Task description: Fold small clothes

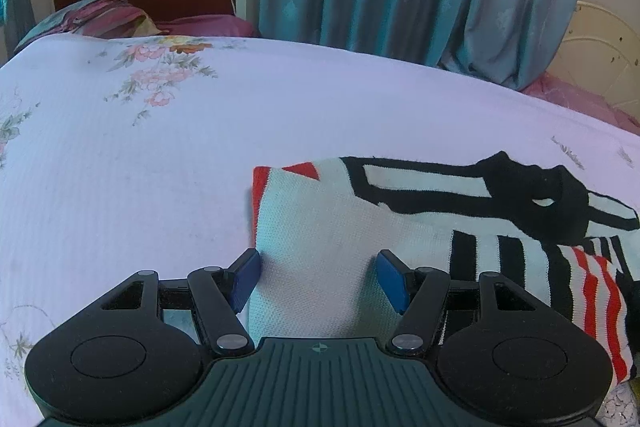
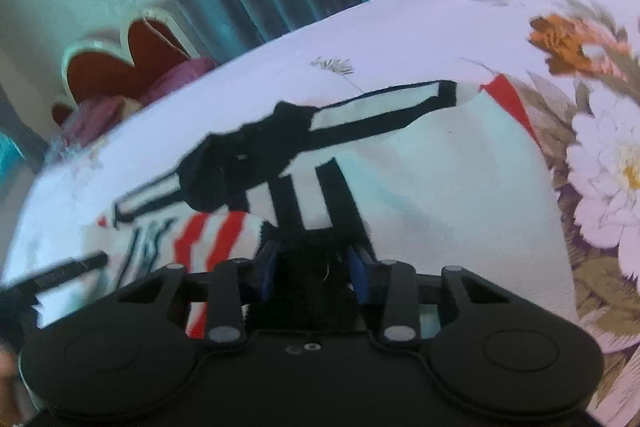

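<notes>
Across the bed [image 1: 140, 155], with its white flowered cover, we have the knitted sweater [image 1: 328, 227] spread flat, white with black bands and red stripes. Its long axis runs sideways in front of us, from a red-trimmed edge at the left to the striped sleeve [image 1: 596, 291] bunched at the right.

Our left claw [image 1: 318, 277] sits low over the plain white left part, its blue pads apart with cloth lying between them, nothing pinched. Our right claw [image 2: 314, 269] is at the other side, pads drawn close and clamped on a black fold of the sweater; this view is blurred, so we cannot say which edge that is.

We judge the coming fold turns on this: the right claw holds the cloth, and the free red-trimmed end lies nearer the left one. No containers are in view.
</notes>
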`<state>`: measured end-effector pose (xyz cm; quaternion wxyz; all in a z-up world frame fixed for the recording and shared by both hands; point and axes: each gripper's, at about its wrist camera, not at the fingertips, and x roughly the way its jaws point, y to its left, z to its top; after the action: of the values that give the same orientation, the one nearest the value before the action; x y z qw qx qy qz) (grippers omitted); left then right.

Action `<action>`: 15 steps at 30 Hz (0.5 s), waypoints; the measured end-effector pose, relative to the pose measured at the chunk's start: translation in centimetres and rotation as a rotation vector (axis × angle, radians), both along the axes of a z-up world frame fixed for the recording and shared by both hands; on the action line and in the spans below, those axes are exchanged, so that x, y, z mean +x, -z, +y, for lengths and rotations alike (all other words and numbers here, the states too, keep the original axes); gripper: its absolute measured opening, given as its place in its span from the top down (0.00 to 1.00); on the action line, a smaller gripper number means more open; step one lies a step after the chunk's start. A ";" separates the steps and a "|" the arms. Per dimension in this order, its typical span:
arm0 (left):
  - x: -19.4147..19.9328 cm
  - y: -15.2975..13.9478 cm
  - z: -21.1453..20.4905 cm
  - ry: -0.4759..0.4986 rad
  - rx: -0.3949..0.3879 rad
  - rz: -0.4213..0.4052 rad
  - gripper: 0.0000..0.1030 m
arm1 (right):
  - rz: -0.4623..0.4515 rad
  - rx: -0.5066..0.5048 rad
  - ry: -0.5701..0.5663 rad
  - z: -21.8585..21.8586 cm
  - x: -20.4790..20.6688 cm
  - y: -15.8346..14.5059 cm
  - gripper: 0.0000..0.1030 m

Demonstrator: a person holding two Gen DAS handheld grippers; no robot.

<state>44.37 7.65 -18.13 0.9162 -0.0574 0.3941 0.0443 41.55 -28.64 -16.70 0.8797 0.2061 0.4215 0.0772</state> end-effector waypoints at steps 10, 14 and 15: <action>0.2 0.4 -0.1 -0.005 0.015 0.003 0.35 | 0.010 -0.065 0.013 0.6 -0.2 0.5 0.78; 0.4 0.4 -0.3 -0.017 0.006 0.005 0.33 | -0.009 -0.142 -0.091 2.9 -0.1 0.0 0.95; 0.4 0.4 -0.4 -0.016 0.007 0.005 0.33 | -0.023 -0.159 -0.102 3.1 -0.3 -0.3 0.96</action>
<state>44.77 7.25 -18.50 0.9150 -0.0572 0.3959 0.0532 41.26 -25.57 -16.43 0.8929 0.1127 0.4263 0.0907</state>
